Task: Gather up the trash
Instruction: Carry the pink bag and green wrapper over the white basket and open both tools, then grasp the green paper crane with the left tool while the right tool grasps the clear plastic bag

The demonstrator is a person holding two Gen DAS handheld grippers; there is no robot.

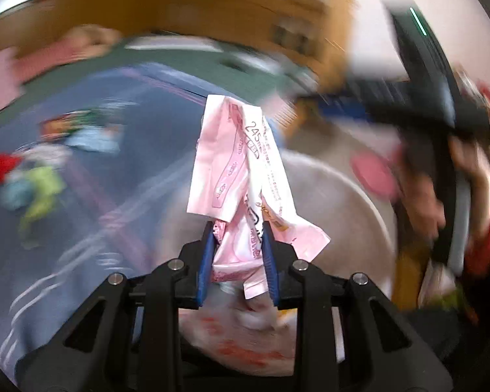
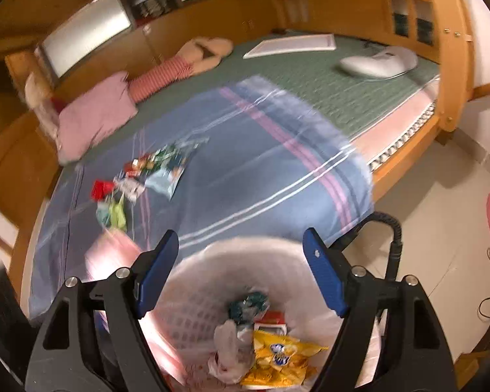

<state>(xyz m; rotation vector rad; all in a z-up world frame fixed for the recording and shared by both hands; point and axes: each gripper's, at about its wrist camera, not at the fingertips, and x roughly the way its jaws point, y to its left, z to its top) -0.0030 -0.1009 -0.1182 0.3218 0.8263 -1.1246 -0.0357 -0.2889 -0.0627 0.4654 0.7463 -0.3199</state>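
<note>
The left tongs (image 1: 236, 245) are clamped on a pink and white wrapper (image 1: 241, 166), blue pads squeezing its crumpled lower end. Its long axis runs straight out along the fingers, free end pointing away from the camera and up in the picture, with one flap folded off to the right. It hangs over the white trash bin (image 1: 339, 196), right by the edge of the bed.

The right tongs (image 2: 241, 268) are spread wide with nothing between the pads, hovering over the same bin (image 2: 192, 297).

What each view gets: only the right wrist view looks down into the bin, where I count one yellow snack bag (image 2: 284, 359), one white plastic bag (image 2: 228, 343), one dark green wrapper (image 2: 248, 303) and something red and white under them. It also shows the blue striped blanket (image 2: 261, 170) clearly, plus one pink pillow (image 2: 94, 114) and a pair of slippers (image 2: 205, 52) at the far side. Only the left wrist view shows the held wrapper's print, and the person's other hand (image 1: 441, 202) on the right tool, though it's badly blurred.

Both views catch the leftover trash pile (image 2: 140, 179) on the blanket: maybe five or six pieces, too smeared to count exactly.
</note>
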